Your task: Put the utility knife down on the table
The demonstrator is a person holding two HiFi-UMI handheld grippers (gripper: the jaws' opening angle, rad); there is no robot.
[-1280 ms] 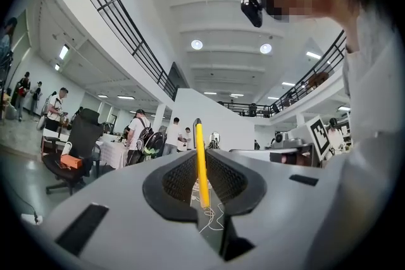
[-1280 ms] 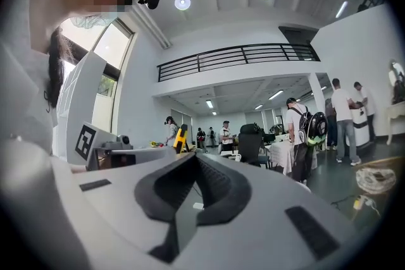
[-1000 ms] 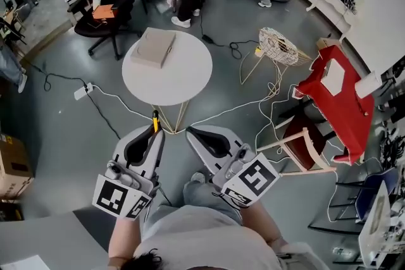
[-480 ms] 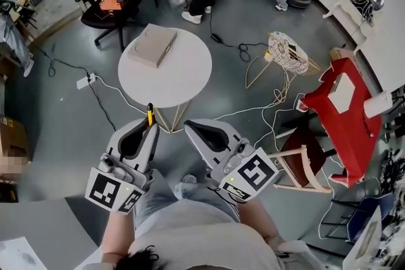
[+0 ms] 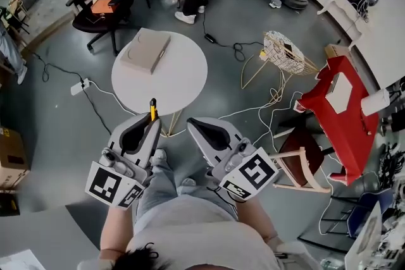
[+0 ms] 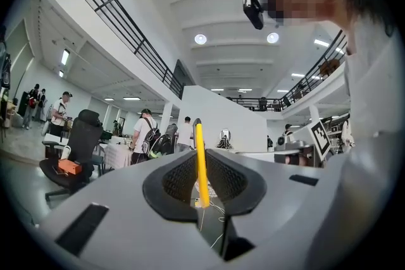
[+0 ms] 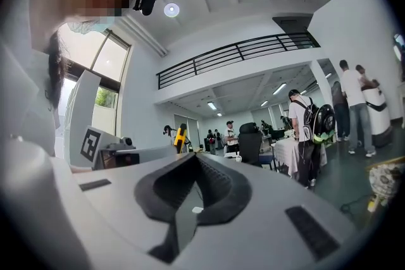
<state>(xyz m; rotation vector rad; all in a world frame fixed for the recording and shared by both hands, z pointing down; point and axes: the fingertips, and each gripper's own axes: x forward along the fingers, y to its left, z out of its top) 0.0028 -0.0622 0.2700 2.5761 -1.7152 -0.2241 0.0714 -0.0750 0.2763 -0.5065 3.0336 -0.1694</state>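
1. Knife first: the slim yellow-and-black utility knife (image 5: 152, 109) sits clamped in the grey left gripper (image 5: 154, 124). Its end pokes out past the fingertips and points toward the table ahead.
2. The left gripper view shows the fingers (image 6: 166, 181) closed tight on the yellow body with no gap either side. That firm, edge-on hold suits carrying a blade while walking.
3. The knife is in the air over the grey floor, just short of the near rim of the round white surface (image 5: 183, 73) and touching nothing but the fingers.
4. The grey right gripper (image 5: 190, 128) is held just beside the left. Its fingers are pressed together with nothing between them, so it looks idle and merely kept out of the way.
5. A flat tan box (image 5: 147, 50) lies on the far left part of the surface. The near and right parts are bare, which I would judge the natural spot for the knife.
6. By my reading this is the approach: the knife must yet be brought over the rim, lowered flat, and only then let go.
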